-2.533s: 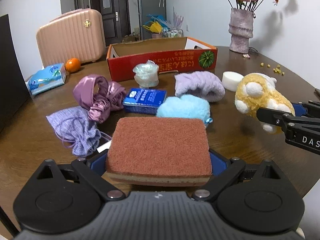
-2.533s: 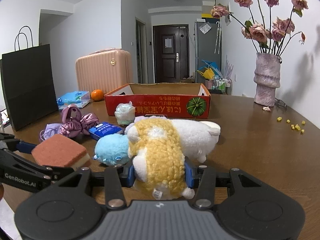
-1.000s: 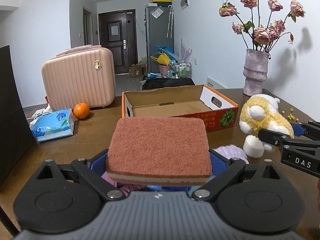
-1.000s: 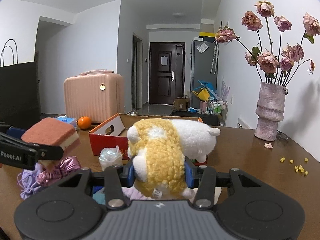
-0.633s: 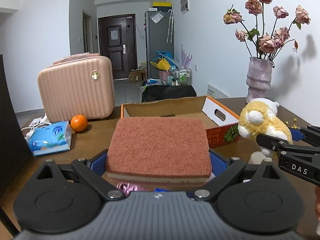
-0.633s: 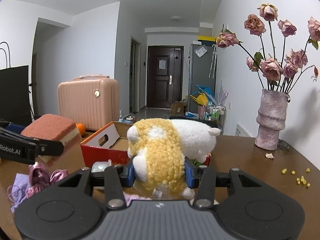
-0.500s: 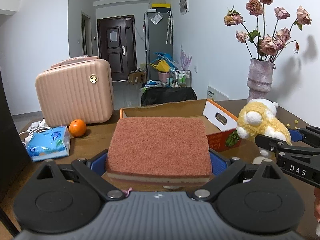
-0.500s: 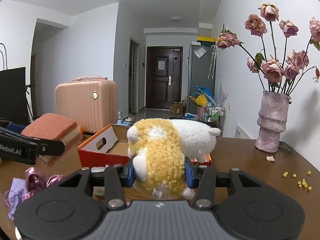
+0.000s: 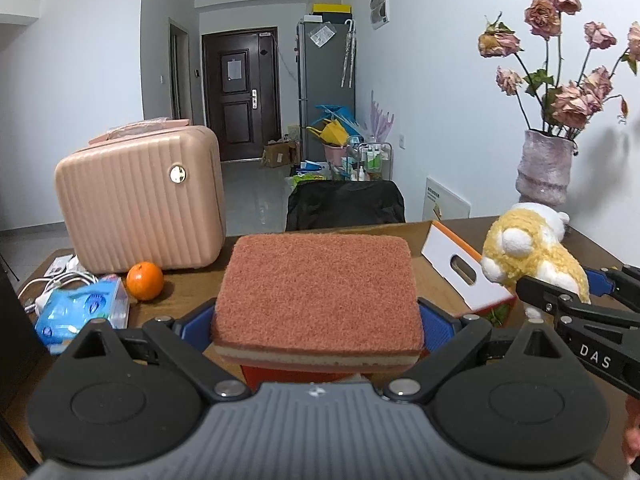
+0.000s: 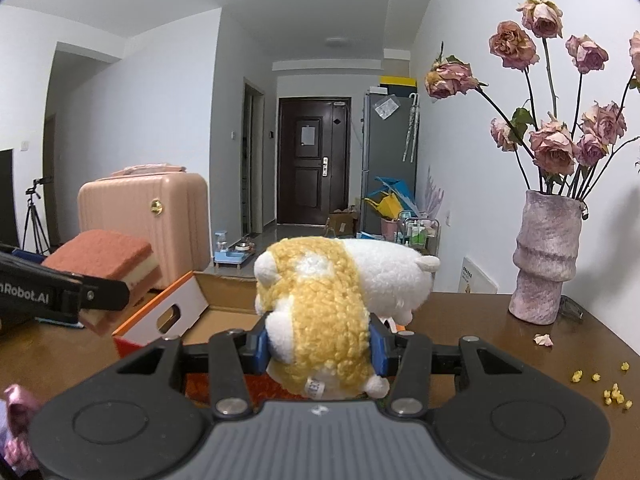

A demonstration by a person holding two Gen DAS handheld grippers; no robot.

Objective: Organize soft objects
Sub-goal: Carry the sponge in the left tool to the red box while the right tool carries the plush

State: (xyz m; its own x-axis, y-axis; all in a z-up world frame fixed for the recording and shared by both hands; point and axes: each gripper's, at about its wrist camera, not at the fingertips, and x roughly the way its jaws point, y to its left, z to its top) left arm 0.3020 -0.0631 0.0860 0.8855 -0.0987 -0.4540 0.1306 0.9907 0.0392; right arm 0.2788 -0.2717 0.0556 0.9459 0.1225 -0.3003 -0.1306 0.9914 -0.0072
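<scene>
The brown tabletop (image 10: pixel 500 344) is the biggest thing here. On its far left side stands a pink suitcase (image 9: pixel 140 204). A cardboard box (image 10: pixel 188 308) with an orange rim and red sides sits open in the middle of the tabletop. A gray vase (image 10: pixel 546 256) with dried pink roses (image 10: pixel 556 148) stands on the right side.

The left hand-held gripper (image 9: pixel 316 320) pinches a sponge (image 9: pixel 316 296) by its two sides. The sponge is red-brown on top and pale yellow below. It is held up in the air, flat, over the near left edge of the box. In the right wrist view the sponge shows at the left, above the box corner.

The right hand-held gripper (image 10: pixel 318 344) pinches a stuffed toy (image 10: pixel 320 304) between its blue pads. The toy is fluffy, yellow and white, with a small tag at its bottom end. It is held up in the air over the near side of the box.

A blue tissue pack (image 9: pixel 80 312) lies on the left of the tabletop, and an orange (image 9: pixel 145 281) sits just beside it, in front of the suitcase. Small yellow bits (image 10: pixel 600 384) are scattered on the right of the tabletop. A shiny pink cloth (image 10: pixel 16 408) peeks in at the bottom left.
</scene>
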